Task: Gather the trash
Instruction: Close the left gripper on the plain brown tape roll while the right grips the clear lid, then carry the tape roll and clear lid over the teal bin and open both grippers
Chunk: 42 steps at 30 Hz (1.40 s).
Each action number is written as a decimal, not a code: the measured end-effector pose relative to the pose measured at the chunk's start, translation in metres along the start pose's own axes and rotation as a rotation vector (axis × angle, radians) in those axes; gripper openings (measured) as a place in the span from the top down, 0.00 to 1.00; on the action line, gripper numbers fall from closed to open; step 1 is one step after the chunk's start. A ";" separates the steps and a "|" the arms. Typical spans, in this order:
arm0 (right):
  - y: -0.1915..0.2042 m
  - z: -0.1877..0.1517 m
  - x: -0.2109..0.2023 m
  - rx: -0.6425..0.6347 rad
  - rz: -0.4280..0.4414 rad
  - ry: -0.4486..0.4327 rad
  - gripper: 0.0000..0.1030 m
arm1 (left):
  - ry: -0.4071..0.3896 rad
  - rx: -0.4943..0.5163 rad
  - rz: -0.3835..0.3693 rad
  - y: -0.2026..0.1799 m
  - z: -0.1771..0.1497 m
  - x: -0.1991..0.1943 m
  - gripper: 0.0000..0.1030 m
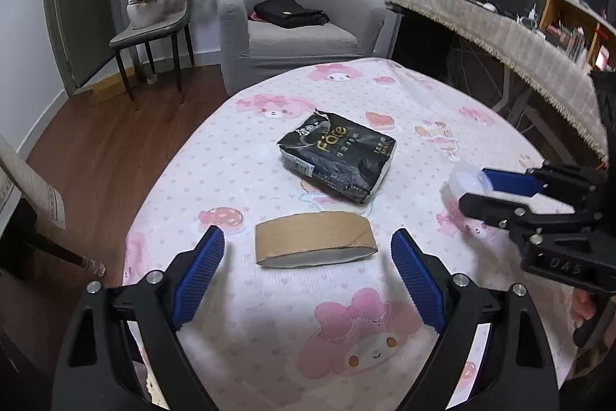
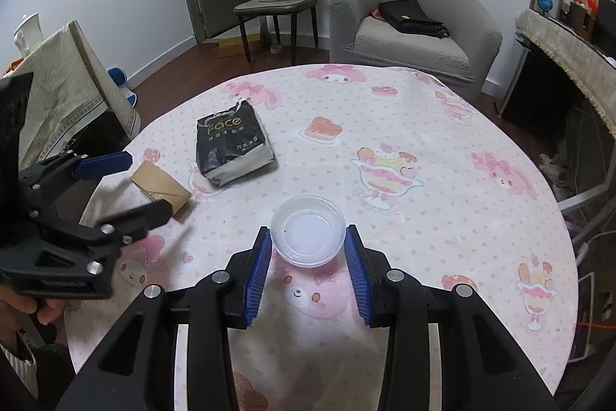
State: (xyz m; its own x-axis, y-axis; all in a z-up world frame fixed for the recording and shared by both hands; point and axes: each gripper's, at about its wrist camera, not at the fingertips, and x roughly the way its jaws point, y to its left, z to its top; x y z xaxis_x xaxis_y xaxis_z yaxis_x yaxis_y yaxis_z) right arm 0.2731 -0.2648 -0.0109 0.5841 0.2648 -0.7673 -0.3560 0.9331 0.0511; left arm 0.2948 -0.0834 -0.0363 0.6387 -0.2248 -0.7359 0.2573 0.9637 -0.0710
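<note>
With the black tissue pack (image 1: pixel 337 156) as my marker in the middle of the table (image 1: pixel 423 95), the 2 pieces I am after lie on opposite sides of it, both on my near side. The flattened brown cardboard tube (image 1: pixel 315 244) lies just nearer me than the pack and apart from it, and my left claw (image 1: pixel 308 270) is straight behind it, spread wide with both blue pads clear of the cardboard. The tube's long axis runs crosswise, from one pad toward the other, so I judge a straight closing would catch it end to end; rolling my wrist to take it across the short side looks the safer bite. To the right of the pack and well apart from it sits the clear plastic lid (image 2: pixel 308 232), rim up, and my right claw (image 2: pixel 308 241) is on it: the 2 pads touch its rim on opposite sides, so I read it as pinched, though how firmly I cannot tell. The lid is round, so no axis matters there. Each claw has its own piece nearest, and neither needs to cross past the pack.
</note>
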 end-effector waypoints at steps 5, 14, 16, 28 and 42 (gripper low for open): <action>-0.002 -0.001 -0.001 0.005 -0.002 0.000 0.62 | 0.019 0.019 0.034 -0.006 0.001 0.010 0.14; 0.005 0.002 0.001 -0.004 0.004 0.001 0.62 | 0.015 -0.008 0.010 0.002 -0.002 0.009 0.33; 0.010 0.005 0.001 -0.009 0.008 -0.002 0.62 | 0.006 -0.009 0.017 0.004 -0.003 0.004 0.33; 0.068 0.026 0.005 -0.060 0.058 -0.026 0.62 | -0.057 -0.111 0.024 0.060 -0.018 -0.042 0.33; 0.183 0.049 0.018 -0.173 0.175 -0.036 0.62 | -0.043 -0.253 0.124 0.171 -0.073 -0.088 0.33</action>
State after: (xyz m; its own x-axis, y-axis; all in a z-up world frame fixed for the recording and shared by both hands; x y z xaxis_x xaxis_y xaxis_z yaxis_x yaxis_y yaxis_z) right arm 0.2543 -0.0774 0.0161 0.5274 0.4302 -0.7327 -0.5719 0.8175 0.0683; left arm 0.2295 0.1115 -0.0324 0.6857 -0.1038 -0.7204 -0.0102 0.9883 -0.1521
